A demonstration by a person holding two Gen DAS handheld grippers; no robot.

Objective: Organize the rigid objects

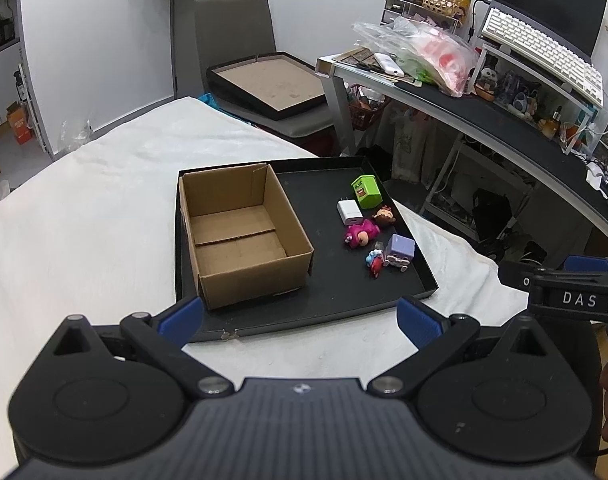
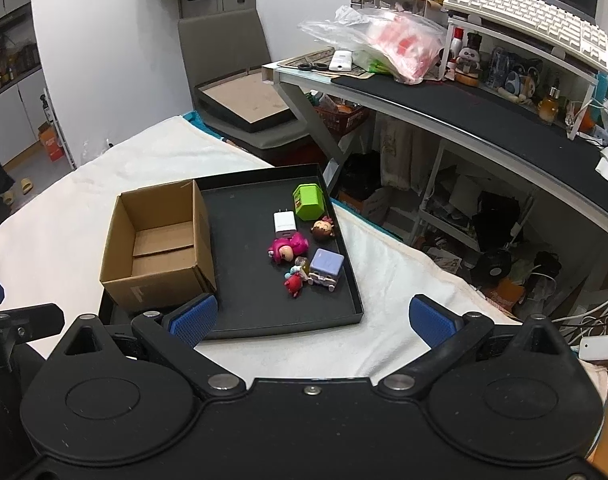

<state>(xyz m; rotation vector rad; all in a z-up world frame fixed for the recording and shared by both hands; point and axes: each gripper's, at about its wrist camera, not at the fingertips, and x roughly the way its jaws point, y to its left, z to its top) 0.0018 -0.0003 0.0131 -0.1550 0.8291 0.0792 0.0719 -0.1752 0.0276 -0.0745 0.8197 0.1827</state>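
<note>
So the whole setup sat on a bed (image 1: 103,208) with a white cover, and on it was a shallow black tray (image 1: 344,300). The left half of the tray held an open cardboard box (image 1: 239,236), empty as far as I could see, flaps out of the way.

The little stuff was all bunched on the right side of the tray: a green cube-ish toy (image 2: 308,201) farthest back, a white charger plug (image 2: 283,224) just beside it, a pink figure (image 2: 289,249) touching the plug, a lilac block toy (image 2: 326,266) near the tray's right wall, a small brown-haired head figure (image 2: 323,229), and a tiny red and blue figure (image 2: 293,280) nearest the camera.

Both the left claw (image 1: 299,316) and right claw (image 2: 312,320) were spread wide, holding nothing, hovering short of the tray's near edge.

My take: start with the right claw on an outer piece like the lilac block, since its flat sides should pinch well. The pink one and the plug were touching, so I'd come straight down to avoid nudging neighbours.
</note>
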